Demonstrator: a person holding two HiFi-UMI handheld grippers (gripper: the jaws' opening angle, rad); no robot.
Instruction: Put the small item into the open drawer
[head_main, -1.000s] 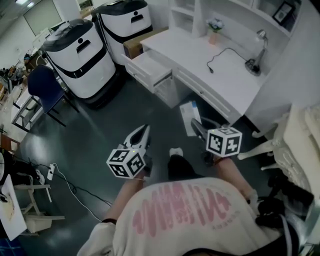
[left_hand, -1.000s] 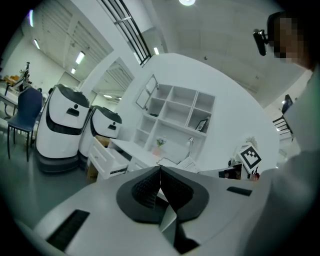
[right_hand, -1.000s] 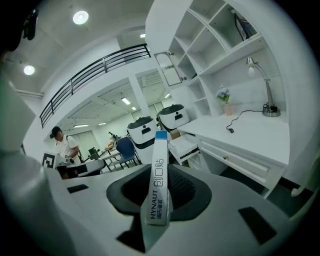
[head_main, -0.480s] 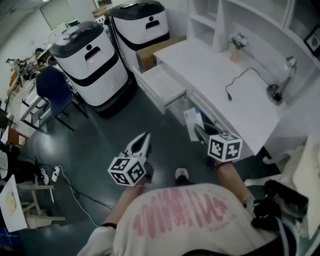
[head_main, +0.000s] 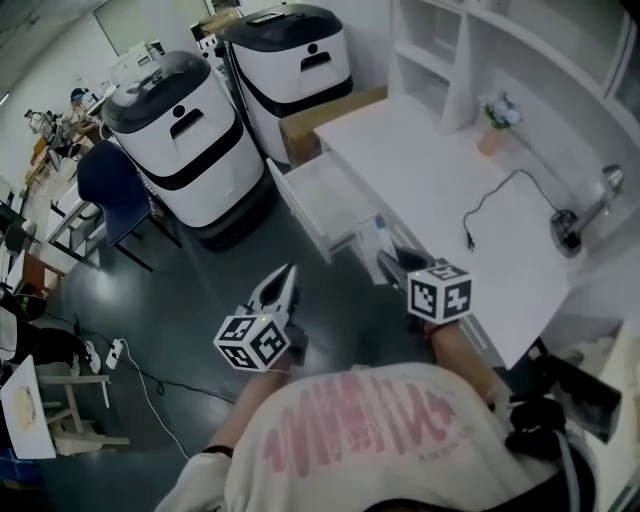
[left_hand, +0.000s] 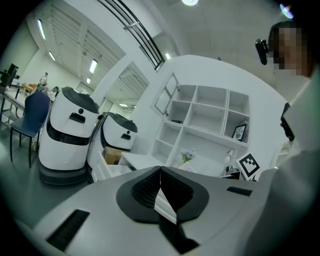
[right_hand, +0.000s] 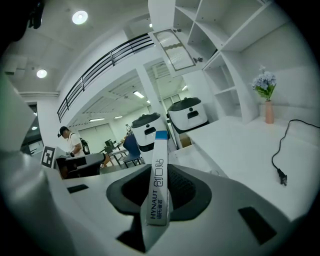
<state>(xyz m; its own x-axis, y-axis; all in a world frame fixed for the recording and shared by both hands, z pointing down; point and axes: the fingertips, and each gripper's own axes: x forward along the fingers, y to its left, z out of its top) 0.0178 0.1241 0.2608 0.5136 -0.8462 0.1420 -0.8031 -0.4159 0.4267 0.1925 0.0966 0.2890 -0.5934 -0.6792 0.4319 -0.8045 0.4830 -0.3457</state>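
Drawn nearer to open drawer (head_main: 318, 192), now just ahead-left of right gripper (head_main: 388, 258) clamping plaster box (right_hand: 159, 187) lengthwise; left gripper (head_main: 288, 278) closed, empty.

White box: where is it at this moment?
In the right gripper view, the white box stands clamped between the jaws of the right gripper; in the head view it is at the right, close to the open drawer.
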